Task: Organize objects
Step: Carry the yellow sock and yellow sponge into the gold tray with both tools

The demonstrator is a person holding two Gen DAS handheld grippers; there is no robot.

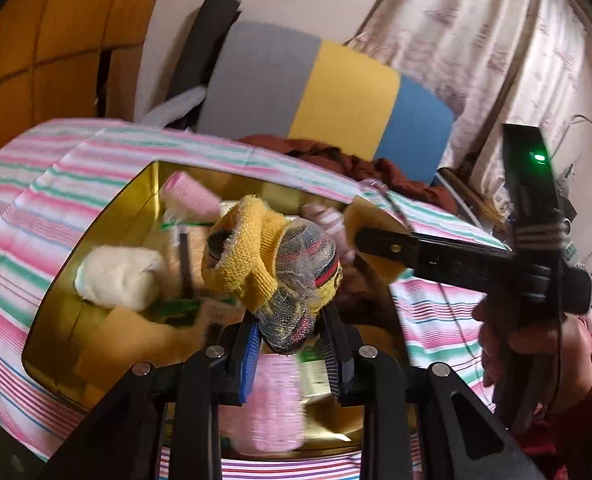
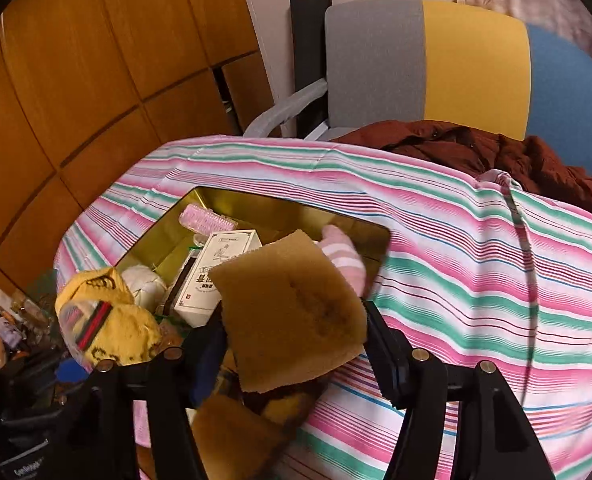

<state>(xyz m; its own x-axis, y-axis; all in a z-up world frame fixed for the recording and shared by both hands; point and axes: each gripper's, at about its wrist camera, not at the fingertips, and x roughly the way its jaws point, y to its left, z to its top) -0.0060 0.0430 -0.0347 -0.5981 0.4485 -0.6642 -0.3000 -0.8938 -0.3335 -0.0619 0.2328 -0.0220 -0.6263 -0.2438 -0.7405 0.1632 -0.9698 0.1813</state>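
The left tongs [image 1: 292,344] pinch a yellow knitted bundle in netting [image 1: 272,268], carried above the gold tin [image 1: 76,320] so it can drop among the things gathered there. The right tongs [image 2: 296,344] stand part-way apart around a tan sponge pad [image 2: 292,308] at the tin's near edge; whether they press it I cannot tell. The striped surface [image 2: 476,260] lies around the tin.
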